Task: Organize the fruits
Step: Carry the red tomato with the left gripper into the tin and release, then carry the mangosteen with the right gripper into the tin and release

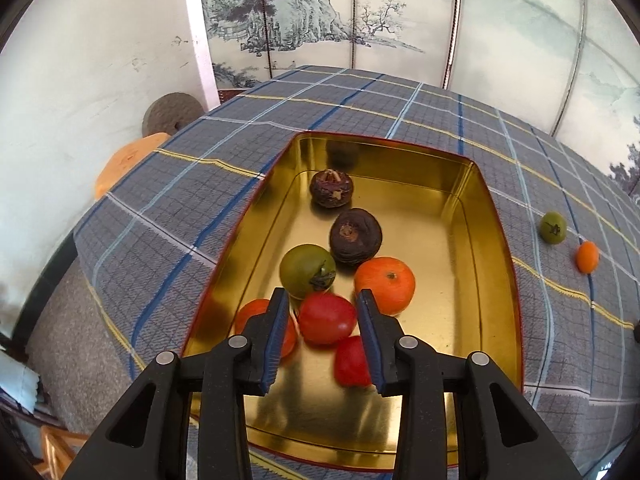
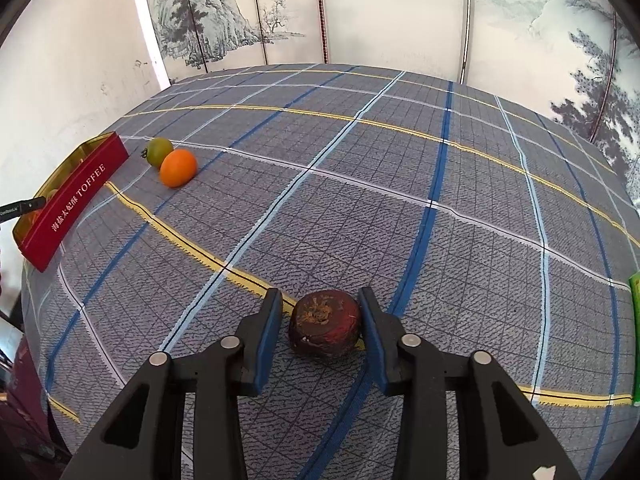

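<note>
A gold tin point(image 1: 496, 240) with red outer walls lies on the checked tablecloth. It holds two dark brown fruits point(image 1: 355, 236), a green tomato point(image 1: 307, 271), an orange point(image 1: 385, 285) and three red tomatoes. My left gripper point(image 1: 324, 300) is open above the tin, its jaws on either side of one red tomato point(image 1: 326, 318) with gaps. My right gripper point(image 2: 319, 300) is open around a dark red-brown fruit point(image 2: 325, 323) that rests on the cloth; the right finger point(image 2: 370, 320) is close to it or touching. A green tomato point(image 2: 159, 151) and an orange point(image 2: 178, 168) lie on the cloth beside the tin point(image 2: 76, 200).
The green tomato point(image 1: 553, 227) and orange point(image 1: 587, 256) also show right of the tin in the left wrist view. A painted folding screen point(image 2: 360, 12) stands behind the table. A green object point(image 2: 635, 336) sits at the right table edge. A stone disc point(image 1: 172, 112) and an orange object point(image 1: 128, 160) lie beyond the left edge.
</note>
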Tool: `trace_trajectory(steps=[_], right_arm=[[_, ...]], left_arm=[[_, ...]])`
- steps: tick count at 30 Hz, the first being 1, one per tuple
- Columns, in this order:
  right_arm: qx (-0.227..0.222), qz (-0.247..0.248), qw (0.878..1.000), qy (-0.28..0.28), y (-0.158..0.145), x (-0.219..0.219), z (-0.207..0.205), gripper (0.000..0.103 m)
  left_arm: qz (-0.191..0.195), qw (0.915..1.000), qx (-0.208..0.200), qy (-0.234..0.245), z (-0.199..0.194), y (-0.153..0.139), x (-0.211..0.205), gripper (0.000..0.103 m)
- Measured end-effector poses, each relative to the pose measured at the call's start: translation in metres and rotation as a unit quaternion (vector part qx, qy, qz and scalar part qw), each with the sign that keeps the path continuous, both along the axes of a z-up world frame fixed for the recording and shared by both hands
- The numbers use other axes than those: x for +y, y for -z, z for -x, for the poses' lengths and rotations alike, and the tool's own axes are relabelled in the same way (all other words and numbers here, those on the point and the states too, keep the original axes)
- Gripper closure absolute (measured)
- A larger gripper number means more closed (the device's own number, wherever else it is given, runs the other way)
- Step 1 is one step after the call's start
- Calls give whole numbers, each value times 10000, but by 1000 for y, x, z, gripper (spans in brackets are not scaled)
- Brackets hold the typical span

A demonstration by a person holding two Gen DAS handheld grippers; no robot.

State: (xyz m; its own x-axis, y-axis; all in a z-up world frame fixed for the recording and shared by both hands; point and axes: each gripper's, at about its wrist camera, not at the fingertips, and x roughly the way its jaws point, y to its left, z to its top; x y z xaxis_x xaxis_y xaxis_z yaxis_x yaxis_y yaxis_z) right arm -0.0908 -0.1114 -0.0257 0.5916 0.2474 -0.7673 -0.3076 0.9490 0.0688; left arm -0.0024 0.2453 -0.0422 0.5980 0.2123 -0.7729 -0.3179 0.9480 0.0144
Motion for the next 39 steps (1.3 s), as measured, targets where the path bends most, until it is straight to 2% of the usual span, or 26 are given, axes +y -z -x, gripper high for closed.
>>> trace_trajectory(steps=[2,4,10,27,33,39], right_arm=[[3,-35,10000,-3,-1,1,1,71],[3,-41,10000,-28,-1,3,2,71],[-22,-138,9999,-3,-1,6,6,71],[-85,-360,9993,63,-8,4,25,72],[-337,-372,9973,-543,-41,52,23,72],[-484,-678,9817,-1710,-78,153,7,72]], left_arm=[[-105,9999,-65,-54,2,-3,0,55],[-207,9996,-134,-99,4,-7,0,42],[-512,9980,-322,-164,11,-18,-3,33],[-627,9969,-412,254,28,-31,-33,31],[-605,9970,-439,223,32,-33,-32,30],[-584,9966,-561,130,42,-35,-16,28]])
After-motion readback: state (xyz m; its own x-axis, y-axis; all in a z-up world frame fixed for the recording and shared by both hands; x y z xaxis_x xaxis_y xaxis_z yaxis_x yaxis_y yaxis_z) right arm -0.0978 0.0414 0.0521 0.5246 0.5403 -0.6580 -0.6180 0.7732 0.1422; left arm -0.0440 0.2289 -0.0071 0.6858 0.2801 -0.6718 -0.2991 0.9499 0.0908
